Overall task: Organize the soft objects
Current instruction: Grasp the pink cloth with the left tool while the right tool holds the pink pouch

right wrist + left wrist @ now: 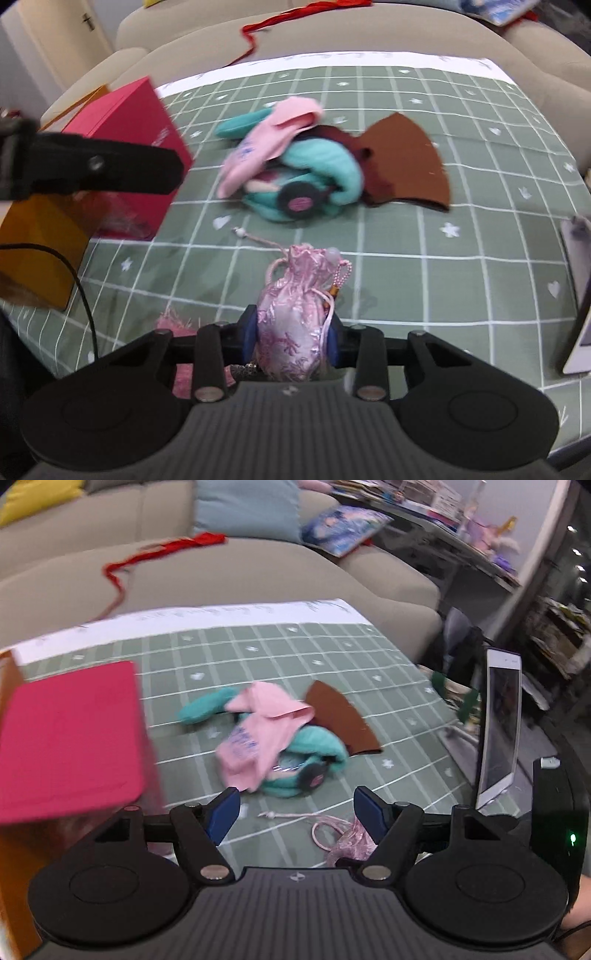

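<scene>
Right gripper has its blue pads pinched in on the pink pouch, low on the body, with the gathered neck and cords poking up ahead of the jaws. The pouch sits on the green cloth, near the front edge, well short of the pile of teal plush, pink fabric and brown felt in the middle.

Left gripper hangs with its jaws wide and nothing between them, pointed at that same pile; the pouch's cord shows just past its right finger.

To do this grab well, I'd say squeeze the fat part of the pouch and not the drawstring (satin looks slippery), and lift straight so the beaded cord trailing left doesn't snag. The red box at the left looks a likely home, though that's a guess.

Hard to read: both views are smeared. The box's opening isn't visible from either camera. What's inside the pouch, no telling. Something fuzzy and pink peeks out behind the right gripper's left arm, mostly covered. A phone stands at the cloth's right edge, cut off in the right view.
</scene>
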`<action>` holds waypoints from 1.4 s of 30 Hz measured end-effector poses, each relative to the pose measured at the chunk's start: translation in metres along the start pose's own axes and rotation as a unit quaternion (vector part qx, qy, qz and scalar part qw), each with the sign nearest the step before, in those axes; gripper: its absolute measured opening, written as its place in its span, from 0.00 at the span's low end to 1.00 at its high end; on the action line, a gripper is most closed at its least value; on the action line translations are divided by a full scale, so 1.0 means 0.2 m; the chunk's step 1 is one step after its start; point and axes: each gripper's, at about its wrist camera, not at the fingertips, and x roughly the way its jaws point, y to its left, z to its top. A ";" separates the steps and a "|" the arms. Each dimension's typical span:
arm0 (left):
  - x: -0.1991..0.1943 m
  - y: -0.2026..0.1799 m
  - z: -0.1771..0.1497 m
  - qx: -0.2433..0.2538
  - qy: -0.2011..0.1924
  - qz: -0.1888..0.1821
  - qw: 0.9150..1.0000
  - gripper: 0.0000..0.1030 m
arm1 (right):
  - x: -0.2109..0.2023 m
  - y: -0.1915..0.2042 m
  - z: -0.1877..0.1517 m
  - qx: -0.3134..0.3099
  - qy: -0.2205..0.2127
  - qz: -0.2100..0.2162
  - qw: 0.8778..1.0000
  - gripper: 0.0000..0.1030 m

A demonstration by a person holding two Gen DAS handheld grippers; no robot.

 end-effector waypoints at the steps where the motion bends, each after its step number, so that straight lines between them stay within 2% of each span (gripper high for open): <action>1: 0.03 0.00 0.02 -0.001 0.006 -0.005 1.000 0.82 | 0.00 -0.02 0.00 0.015 0.001 0.007 1.000 0.35; 4: 0.15 0.01 0.09 -0.003 0.039 -0.004 0.999 0.82 | 0.00 -0.06 0.00 0.026 0.003 0.019 0.999 0.36; 6: 0.25 0.02 0.12 -0.027 0.057 0.010 0.998 0.81 | 0.01 -0.06 0.00 0.028 0.003 0.021 0.999 0.36; 8: 0.33 0.04 0.13 -0.059 0.072 0.044 0.995 0.71 | 0.01 -0.07 0.01 0.032 0.003 0.024 0.999 0.36; 10: 0.39 0.07 0.15 -0.067 0.072 0.073 0.992 0.70 | 0.02 -0.08 0.01 0.035 0.003 0.028 0.999 0.36; 12: 0.43 0.07 0.16 -0.061 0.062 0.106 0.991 0.70 | 0.02 -0.09 0.01 0.038 0.003 0.033 0.999 0.36; 14: 0.49 0.06 0.17 -0.035 0.079 0.132 0.987 0.70 | 0.02 -0.10 0.01 0.041 0.005 0.038 0.998 0.36; 19: 0.51 0.05 0.20 -0.015 0.081 0.127 0.988 0.70 | 0.03 -0.11 0.02 0.039 0.006 0.044 0.998 0.36; 21: 0.54 0.04 0.21 -0.003 0.077 0.130 0.989 0.65 | 0.02 -0.10 0.02 0.038 0.006 0.045 0.998 0.36; 24: 0.56 0.06 0.23 0.001 0.064 0.116 0.991 0.40 | 0.02 -0.10 0.02 0.036 0.006 0.047 0.998 0.36; 26: 0.56 0.07 0.24 -0.013 0.060 0.108 0.992 0.23 | 0.02 -0.10 0.02 0.037 0.006 0.048 0.998 0.36; 27: 0.55 0.07 0.24 -0.017 0.056 0.116 0.992 0.19 | 0.02 -0.10 0.02 0.037 0.006 0.049 0.998 0.36; 28: 0.56 0.07 0.25 -0.019 0.051 0.120 0.991 0.09 | 0.02 -0.10 0.02 0.037 0.005 0.049 0.998 0.36; 29: 0.55 0.07 0.25 -0.018 0.046 0.122 0.991 0.06 | 0.02 -0.10 0.02 0.036 0.005 0.049 0.998 0.36; 33: 0.53 0.08 0.25 -0.024 0.044 0.131 0.990 0.05 | 0.02 -0.10 0.02 0.035 0.004 0.050 0.998 0.36; 36: 0.49 0.09 0.27 -0.035 0.037 0.125 0.991 0.04 | 0.02 -0.10 0.02 0.036 0.004 0.050 0.998 0.36; 42: 0.37 0.10 0.32 -0.037 0.010 0.125 0.991 0.04 | 0.02 -0.10 0.02 0.040 0.002 0.050 0.998 0.36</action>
